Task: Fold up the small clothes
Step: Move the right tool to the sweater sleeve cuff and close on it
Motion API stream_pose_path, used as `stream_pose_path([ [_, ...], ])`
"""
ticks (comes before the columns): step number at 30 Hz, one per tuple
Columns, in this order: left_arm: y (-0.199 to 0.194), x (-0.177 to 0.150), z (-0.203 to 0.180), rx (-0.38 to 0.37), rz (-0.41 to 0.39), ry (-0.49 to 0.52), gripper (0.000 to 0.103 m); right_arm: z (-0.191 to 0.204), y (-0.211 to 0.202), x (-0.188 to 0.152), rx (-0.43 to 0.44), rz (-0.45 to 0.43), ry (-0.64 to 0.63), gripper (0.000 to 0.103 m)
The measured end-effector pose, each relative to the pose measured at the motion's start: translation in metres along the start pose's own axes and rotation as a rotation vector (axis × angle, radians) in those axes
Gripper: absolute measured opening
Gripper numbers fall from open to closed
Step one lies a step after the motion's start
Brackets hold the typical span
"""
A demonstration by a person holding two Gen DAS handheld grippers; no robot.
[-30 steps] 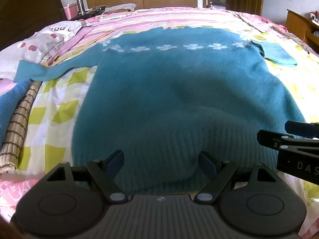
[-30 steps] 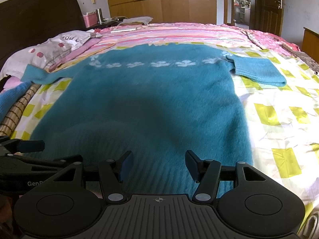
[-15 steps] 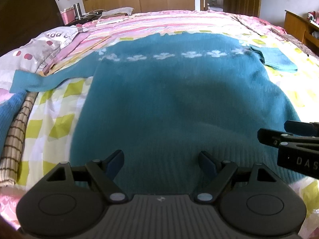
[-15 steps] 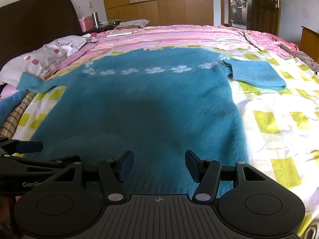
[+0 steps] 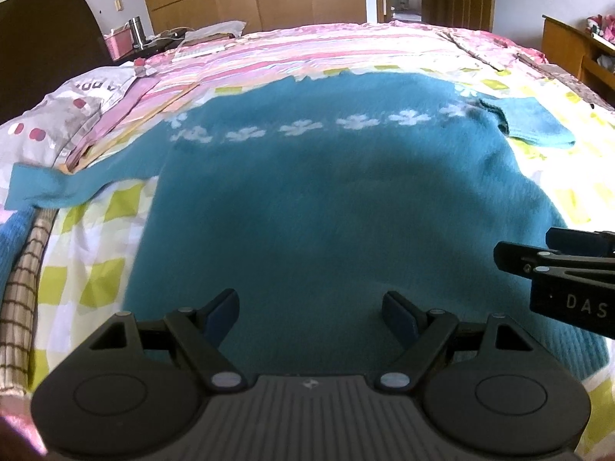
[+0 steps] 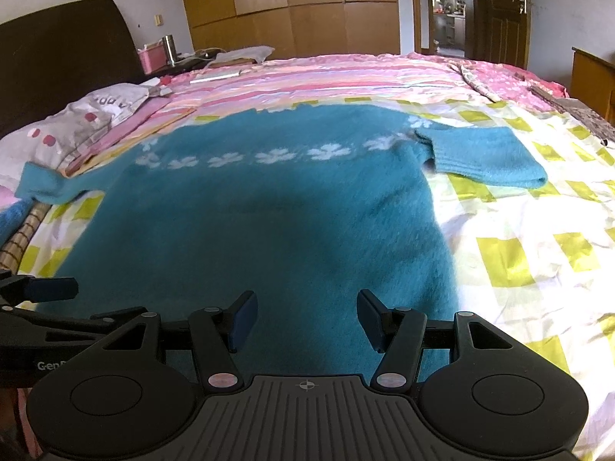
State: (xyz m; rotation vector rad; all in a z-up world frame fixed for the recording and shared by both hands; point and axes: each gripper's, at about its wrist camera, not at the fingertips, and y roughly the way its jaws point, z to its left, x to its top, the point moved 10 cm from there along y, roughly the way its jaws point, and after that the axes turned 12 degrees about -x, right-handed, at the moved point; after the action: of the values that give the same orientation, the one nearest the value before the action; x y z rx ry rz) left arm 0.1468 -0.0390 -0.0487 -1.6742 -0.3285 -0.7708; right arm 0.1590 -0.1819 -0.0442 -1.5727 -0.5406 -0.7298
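Both hand-held grippers, left point(image 5: 309, 313) and right point(image 6: 303, 319), have drawn back above the teal sweater point(image 6: 269, 230), jaws spread empty; "DAS" lettering marks the right.

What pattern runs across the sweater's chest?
A row of white flowers on the teal sweater, clearest in the right wrist view.

Sweater point(image 5: 326, 199) flat on bed point(image 6: 538, 253), pillow point(image 5: 57, 123) to its left, wardrobe point(image 6: 288, 7) behind

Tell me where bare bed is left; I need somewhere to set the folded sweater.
Free: checked sheet right of the teal sweater, below its folded sleeve; also the pink striped cover beyond. Crowded: left side, with pillow and plaid cloth.
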Motion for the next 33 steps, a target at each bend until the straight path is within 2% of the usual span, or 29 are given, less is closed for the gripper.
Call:
stream_pose_path([
  [13,0.019,0.020,-0.012,-0.017,0.001,0.023,0.087,-0.026,0.021,0.013,-0.048,-0.001,0.032,0.057],
  [33,0.063,0.055,-0.041,-0.051,0.009,0.065,0.087,-0.083,0.082,0.038,-0.156,0.014,0.093,0.057],
])
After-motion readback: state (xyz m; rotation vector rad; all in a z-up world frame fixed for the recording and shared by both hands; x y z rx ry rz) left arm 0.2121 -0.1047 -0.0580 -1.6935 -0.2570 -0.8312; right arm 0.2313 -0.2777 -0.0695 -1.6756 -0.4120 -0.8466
